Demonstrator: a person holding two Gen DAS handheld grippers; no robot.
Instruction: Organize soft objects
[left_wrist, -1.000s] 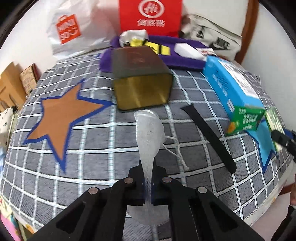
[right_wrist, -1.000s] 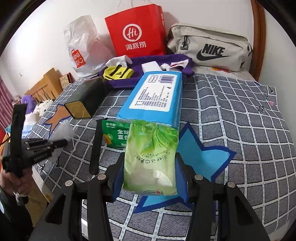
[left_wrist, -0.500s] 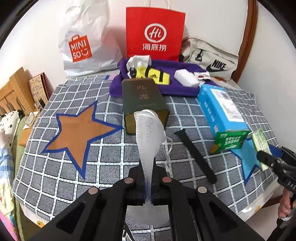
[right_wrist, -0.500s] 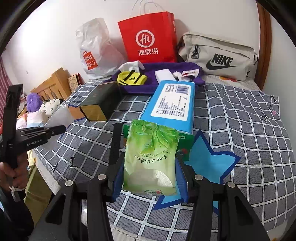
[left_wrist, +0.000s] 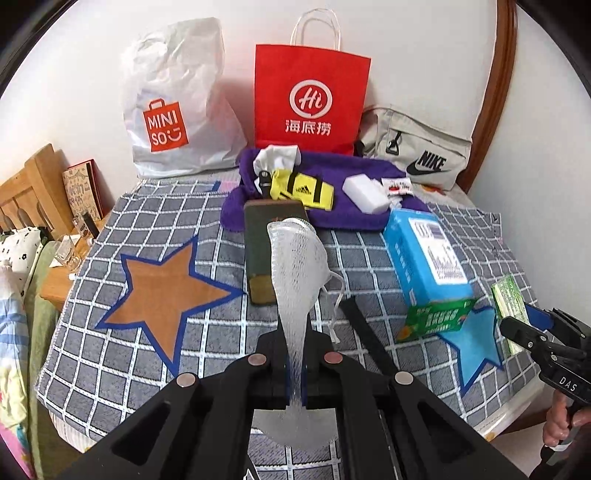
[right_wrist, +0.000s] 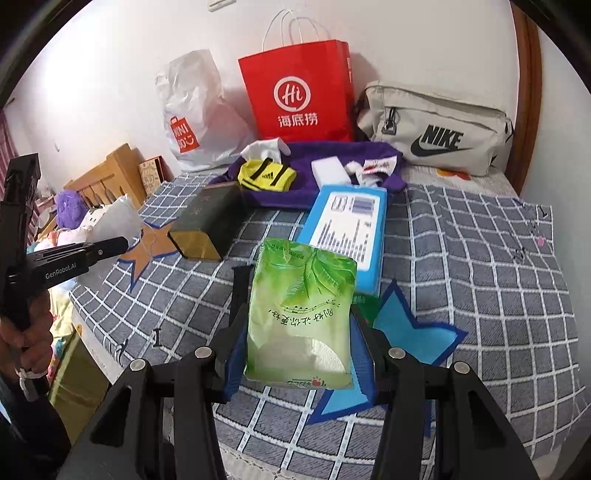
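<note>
My left gripper (left_wrist: 295, 363) is shut on a white mesh bag (left_wrist: 295, 266) and holds it up above the near edge of the checked cloth (left_wrist: 110, 354). My right gripper (right_wrist: 299, 347) is shut on a green tissue pack (right_wrist: 301, 314), held above the blue star patch (right_wrist: 417, 332). The right gripper with the green pack also shows at the right edge of the left wrist view (left_wrist: 517, 325). The left gripper with the mesh bag shows at the left of the right wrist view (right_wrist: 107, 236). A purple towel (left_wrist: 351, 214) at the back holds a yellow sock (left_wrist: 303, 190) and a white sponge (left_wrist: 365, 194).
An orange star patch (left_wrist: 162, 291) lies left. A dark box (left_wrist: 264, 251), a black strap (left_wrist: 369, 339) and a blue tissue box (left_wrist: 424, 254) lie mid-cloth. A white Miniso bag (left_wrist: 173, 107), red paper bag (left_wrist: 310, 103) and grey Nike bag (left_wrist: 417, 151) stand by the wall.
Both grippers have pulled back and up from the cloth, each keeping its hold. The table objects now look smaller and farther away.
</note>
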